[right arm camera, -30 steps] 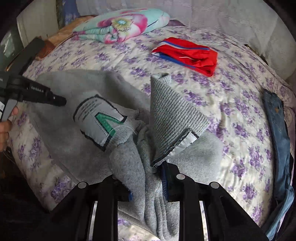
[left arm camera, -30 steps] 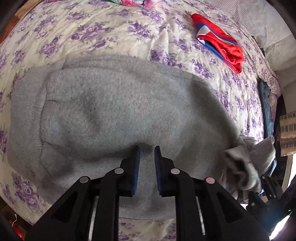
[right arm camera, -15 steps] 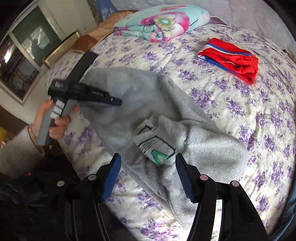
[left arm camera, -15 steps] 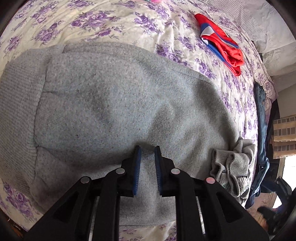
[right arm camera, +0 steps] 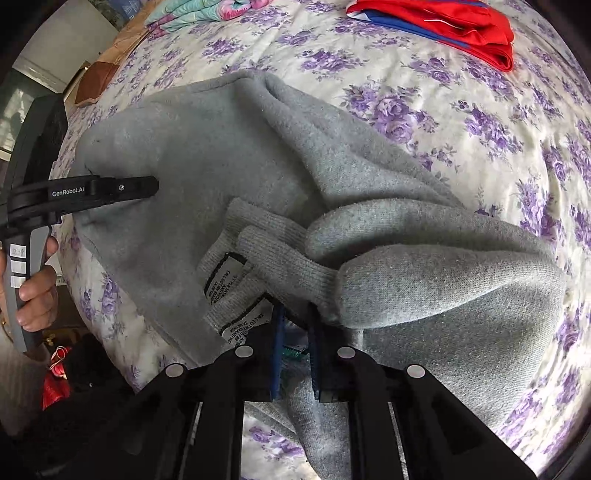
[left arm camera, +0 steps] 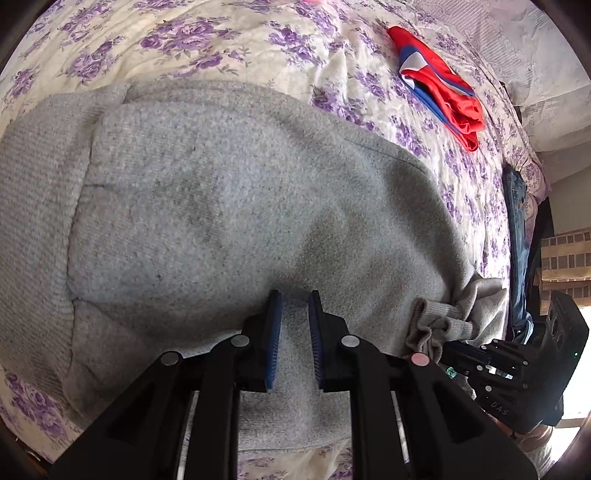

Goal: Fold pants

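Grey fleece pants [left arm camera: 240,206] lie spread on the flowered bedspread [left arm camera: 221,44]. My left gripper [left arm camera: 295,299] rests on the flat grey fabric, its jaws nearly closed with a narrow gap over the cloth. In the right wrist view the pants [right arm camera: 258,155] are bunched, with the ribbed waistband and its white labels [right arm camera: 229,284] turned up. My right gripper [right arm camera: 295,314] is shut on the bunched waistband fabric. The left gripper [right arm camera: 147,186] shows there at the left, on the cloth. The right gripper [left arm camera: 458,354] shows at the lower right of the left wrist view.
Folded red and blue shorts [left arm camera: 443,96] lie at the far side of the bed, also in the right wrist view [right arm camera: 443,22]. Blue jeans [left arm camera: 517,229] lie along the right bed edge. A flowered pillow [right arm camera: 207,11] is at the head. The near bed edge drops off at the left.
My right gripper was open half a second ago and has now closed on the bunched waistband. My left gripper has stayed on the flat cloth, moving slightly lower.
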`<state>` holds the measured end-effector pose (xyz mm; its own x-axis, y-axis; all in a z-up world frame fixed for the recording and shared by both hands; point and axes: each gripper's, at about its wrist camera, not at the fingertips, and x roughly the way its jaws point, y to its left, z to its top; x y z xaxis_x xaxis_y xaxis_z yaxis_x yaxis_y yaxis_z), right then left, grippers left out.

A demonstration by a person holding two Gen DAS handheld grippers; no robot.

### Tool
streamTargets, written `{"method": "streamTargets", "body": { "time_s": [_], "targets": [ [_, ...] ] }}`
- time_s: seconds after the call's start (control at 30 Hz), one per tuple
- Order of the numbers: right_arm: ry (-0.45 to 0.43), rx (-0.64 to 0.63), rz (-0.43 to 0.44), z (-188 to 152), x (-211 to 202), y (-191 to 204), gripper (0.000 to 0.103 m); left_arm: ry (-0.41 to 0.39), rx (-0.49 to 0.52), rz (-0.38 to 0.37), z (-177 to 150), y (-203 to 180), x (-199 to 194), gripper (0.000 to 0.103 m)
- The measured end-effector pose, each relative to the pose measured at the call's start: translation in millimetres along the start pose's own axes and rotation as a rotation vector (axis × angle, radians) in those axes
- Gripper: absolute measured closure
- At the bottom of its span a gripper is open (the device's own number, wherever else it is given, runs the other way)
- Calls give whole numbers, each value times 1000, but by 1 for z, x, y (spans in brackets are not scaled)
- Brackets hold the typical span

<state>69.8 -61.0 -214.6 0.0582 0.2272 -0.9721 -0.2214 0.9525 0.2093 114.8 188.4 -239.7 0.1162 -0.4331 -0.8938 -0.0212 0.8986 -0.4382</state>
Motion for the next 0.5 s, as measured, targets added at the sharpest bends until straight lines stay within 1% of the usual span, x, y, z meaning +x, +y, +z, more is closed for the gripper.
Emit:
{"method": "streamTargets", "body": {
  "time_s": [0.1, 0.13, 0.2, 0.23, 0.27, 0.3, 0.33, 0.4, 0.5],
  "targets": [
    [24, 1, -4, 2, -1, 3, 91, -15, 10, 13, -4, -3, -17, 89],
    [30, 12, -5, 4, -5, 3, 91, -38, 15, 4, -7, -3, -30, 89],
    [18, 56, 15, 7, -19, 2, 90, -99, 0, -35, -14, 5, -62, 83],
    [-3, 86, 42, 8, -29, 0, 86, -135, -21, -49, -18, 13, -79, 67],
    [-30, 112, 68, 6, -39, -1, 86, -177, -53, -48, -22, 25, -97, 47],
    [-57, 129, 92, 4, -49, -1, 86, -215, -90, -32, -26, 36, -111, 38],
    [-78, 135, 108, 2, -56, 0, 86, -240, -126, -14, -30, 49, -123, 32],
    [-102, 136, 118, -3, -66, 3, 86, -232, -179, -22, -35, 71, -131, 32],
    [-97, 115, 91, -11, -69, 8, 86, -180, -254, -52, -42, 94, -118, 30]
  ]
}}
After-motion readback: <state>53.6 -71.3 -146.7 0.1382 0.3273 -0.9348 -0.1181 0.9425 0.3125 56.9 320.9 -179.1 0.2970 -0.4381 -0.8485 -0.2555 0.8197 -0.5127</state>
